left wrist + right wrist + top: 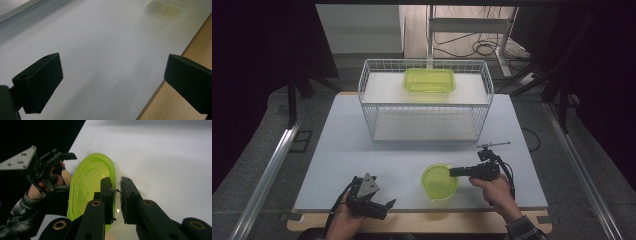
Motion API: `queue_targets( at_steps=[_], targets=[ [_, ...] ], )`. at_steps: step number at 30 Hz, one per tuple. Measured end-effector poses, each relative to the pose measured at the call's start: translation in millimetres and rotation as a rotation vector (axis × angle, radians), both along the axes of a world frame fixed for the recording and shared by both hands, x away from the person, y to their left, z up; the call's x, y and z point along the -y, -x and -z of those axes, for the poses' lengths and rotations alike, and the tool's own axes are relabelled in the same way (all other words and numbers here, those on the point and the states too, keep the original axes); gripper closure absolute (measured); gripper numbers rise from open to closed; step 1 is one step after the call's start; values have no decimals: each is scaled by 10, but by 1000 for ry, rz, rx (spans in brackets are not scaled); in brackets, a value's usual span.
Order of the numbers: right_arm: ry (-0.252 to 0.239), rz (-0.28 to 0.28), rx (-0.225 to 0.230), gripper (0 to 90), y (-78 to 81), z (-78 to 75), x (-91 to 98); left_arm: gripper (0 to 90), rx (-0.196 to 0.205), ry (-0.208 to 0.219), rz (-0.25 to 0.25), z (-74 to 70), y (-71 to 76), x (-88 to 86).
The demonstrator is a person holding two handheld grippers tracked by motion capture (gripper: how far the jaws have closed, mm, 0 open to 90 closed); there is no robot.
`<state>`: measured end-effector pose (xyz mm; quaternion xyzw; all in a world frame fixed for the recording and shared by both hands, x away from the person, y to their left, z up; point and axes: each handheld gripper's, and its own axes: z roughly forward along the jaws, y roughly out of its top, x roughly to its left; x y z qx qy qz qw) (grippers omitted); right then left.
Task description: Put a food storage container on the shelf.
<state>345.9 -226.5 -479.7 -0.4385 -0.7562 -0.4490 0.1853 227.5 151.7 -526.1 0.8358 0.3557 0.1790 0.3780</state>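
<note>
I have the round, translucent lime-green plastic bowl (439, 181) pinched by its right-hand rim, one jaw inside the wall and one outside, near the front edge of the white counter (377, 160). My guess is that it is bound for the white wire basket shelf (426, 100) farther back, where a rectangular lime-green plastic container (429, 80) sits on the top tier. To do this well I would keep the right gripper (116, 192) squeezed firmly on that thin rim, lift straight before travelling, and hold the bowl level, since a one-sided grip invites it to swing or slip. The bowl looks light, glossy and slightly flexible, with a clear band at the lip and nothing that I can make out inside. My left gripper (379, 205) waits at the front-left edge of the counter, jaws wide apart with nothing between them, well apart from the bowl.
</note>
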Motion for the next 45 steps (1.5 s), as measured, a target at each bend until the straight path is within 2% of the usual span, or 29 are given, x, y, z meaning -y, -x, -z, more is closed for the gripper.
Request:
queue_targets(
  at_steps=[13, 27, 45],
  targets=[
    [-58, 46, 29, 809, -83, -186, 103, 20, -3, 3, 1, 3, 0, -2],
    [-110, 86, 53, 809, -222, -460, 157, 20, -6, 5, 0, 6, -1, 2],
    [-140, 105, 118, 809, -380, -895, 87, 19, -15, 10, -5, 1, -7, -12]
  ],
)
